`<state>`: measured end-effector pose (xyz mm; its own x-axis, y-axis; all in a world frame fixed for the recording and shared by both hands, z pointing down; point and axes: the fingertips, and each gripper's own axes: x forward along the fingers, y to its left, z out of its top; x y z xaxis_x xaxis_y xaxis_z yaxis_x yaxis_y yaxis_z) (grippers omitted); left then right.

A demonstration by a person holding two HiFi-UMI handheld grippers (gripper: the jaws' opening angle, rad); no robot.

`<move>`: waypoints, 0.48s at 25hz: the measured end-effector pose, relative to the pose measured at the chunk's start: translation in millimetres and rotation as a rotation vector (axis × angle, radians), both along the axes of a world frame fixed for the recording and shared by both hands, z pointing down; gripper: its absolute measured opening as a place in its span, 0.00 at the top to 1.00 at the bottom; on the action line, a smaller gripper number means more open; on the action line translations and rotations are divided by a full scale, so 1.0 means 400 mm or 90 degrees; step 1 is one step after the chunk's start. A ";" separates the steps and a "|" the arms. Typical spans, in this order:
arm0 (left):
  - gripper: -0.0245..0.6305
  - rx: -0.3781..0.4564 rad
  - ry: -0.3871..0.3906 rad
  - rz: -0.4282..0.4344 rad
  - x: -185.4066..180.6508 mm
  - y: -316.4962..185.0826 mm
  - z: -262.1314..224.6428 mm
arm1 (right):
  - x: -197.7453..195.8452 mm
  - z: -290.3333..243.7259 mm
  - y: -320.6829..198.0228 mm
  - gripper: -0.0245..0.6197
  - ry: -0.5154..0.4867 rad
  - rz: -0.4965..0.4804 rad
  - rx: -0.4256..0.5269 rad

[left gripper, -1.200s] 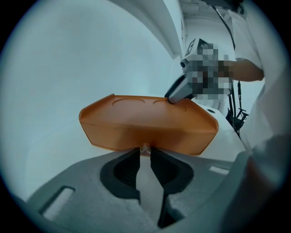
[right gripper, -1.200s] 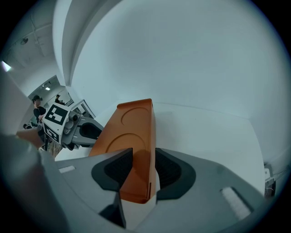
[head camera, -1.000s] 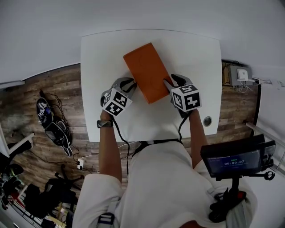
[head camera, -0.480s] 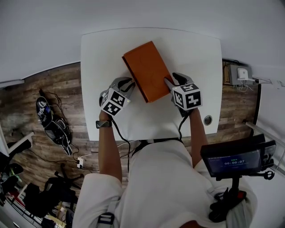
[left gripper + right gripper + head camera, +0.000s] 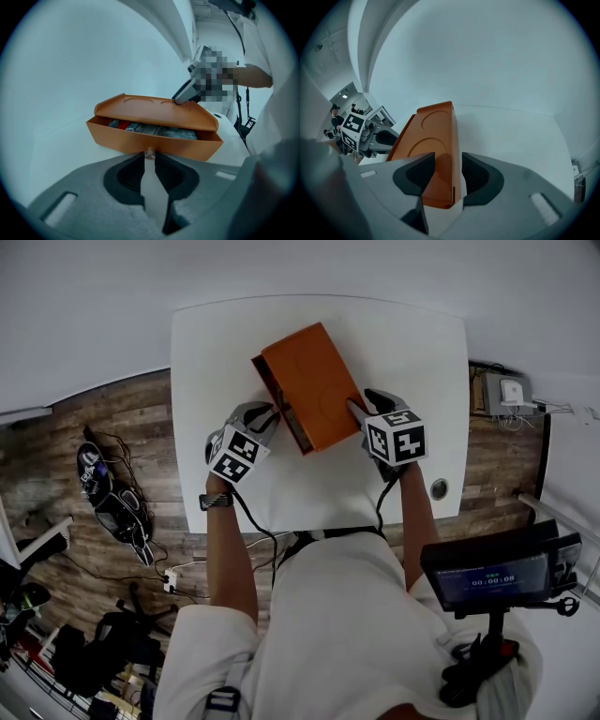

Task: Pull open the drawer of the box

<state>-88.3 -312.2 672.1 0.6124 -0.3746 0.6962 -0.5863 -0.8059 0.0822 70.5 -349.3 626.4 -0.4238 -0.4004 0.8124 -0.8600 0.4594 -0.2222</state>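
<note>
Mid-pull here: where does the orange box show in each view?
Head view: orange box at upper centre of the white table.
Left gripper view: box at centre, drawer slid towards the camera, knob pinched by the fingers.
Right gripper view: box at centre, near end between the spread fingers.
Shared landmark: the white table.

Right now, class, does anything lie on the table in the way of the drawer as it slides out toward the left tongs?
Nothing visible does. The left tongs pinch the drawer's knob, the drawer is partly out of the box, and the table on that side is bare.
</note>
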 end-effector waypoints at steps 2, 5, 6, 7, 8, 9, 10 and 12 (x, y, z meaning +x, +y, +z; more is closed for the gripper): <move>0.85 -0.001 -0.003 -0.001 -0.003 0.002 0.001 | 0.001 0.001 0.000 0.67 -0.003 0.001 -0.001; 0.85 -0.002 -0.008 -0.005 -0.014 0.006 0.002 | 0.001 0.000 -0.002 0.67 -0.006 0.001 -0.001; 0.85 -0.003 -0.010 -0.007 -0.018 0.008 0.002 | 0.001 0.000 -0.002 0.67 -0.006 0.000 -0.002; 0.85 -0.003 -0.010 -0.009 -0.021 0.010 0.002 | 0.001 0.000 -0.002 0.67 -0.006 -0.001 -0.002; 0.85 -0.004 -0.011 -0.011 -0.024 0.012 0.002 | 0.001 0.000 -0.002 0.67 -0.006 -0.002 -0.002; 0.85 -0.004 -0.011 -0.013 -0.026 0.012 0.002 | 0.001 0.000 -0.002 0.67 -0.006 -0.002 -0.002; 0.85 -0.005 -0.012 -0.015 -0.028 0.013 0.002 | 0.001 0.001 -0.002 0.67 -0.006 -0.003 -0.002; 0.85 -0.006 -0.014 -0.017 -0.032 0.015 0.004 | -0.001 0.003 -0.001 0.66 -0.006 -0.004 -0.002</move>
<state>-101.0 -306.3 673.8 0.5873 -0.3834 0.7127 -0.6089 -0.7895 0.0771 70.2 -349.9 627.5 -0.4340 -0.3948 0.8098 -0.8549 0.4640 -0.2320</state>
